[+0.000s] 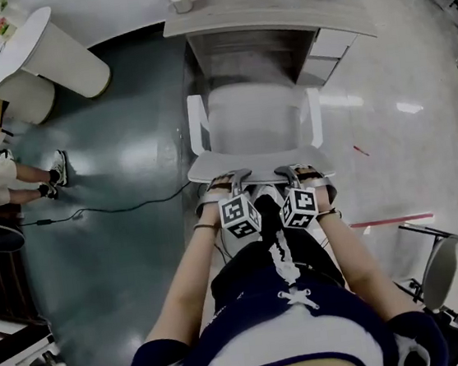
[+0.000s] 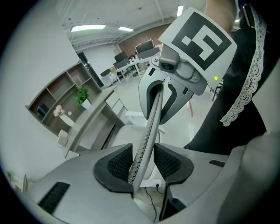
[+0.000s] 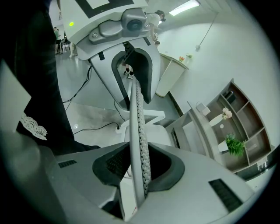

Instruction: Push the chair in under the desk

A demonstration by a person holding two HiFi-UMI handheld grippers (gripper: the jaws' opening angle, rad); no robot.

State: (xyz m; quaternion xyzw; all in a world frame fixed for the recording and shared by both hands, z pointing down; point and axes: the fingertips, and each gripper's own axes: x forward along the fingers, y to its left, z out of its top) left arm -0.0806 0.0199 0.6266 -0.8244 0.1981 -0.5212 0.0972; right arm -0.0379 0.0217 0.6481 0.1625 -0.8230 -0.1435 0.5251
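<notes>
Fingers (image 3: 113, 165) of my right gripper (image 3: 140, 168) pinch the chair backrest (image 1: 260, 166); left gripper (image 2: 144, 164) fingers straddle it, slightly spread, one side clear.

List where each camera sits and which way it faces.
Head view: on the head, steeply down; white perforated chair backrest, grey wooden desk; forearms, left gripper, right gripper show.
Left gripper view: on left gripper, along jaws astride the backrest, desk beyond; dark clothing.
Right gripper view: same, mirrored.
Shared: each gripper view shows the other gripper.
</notes>
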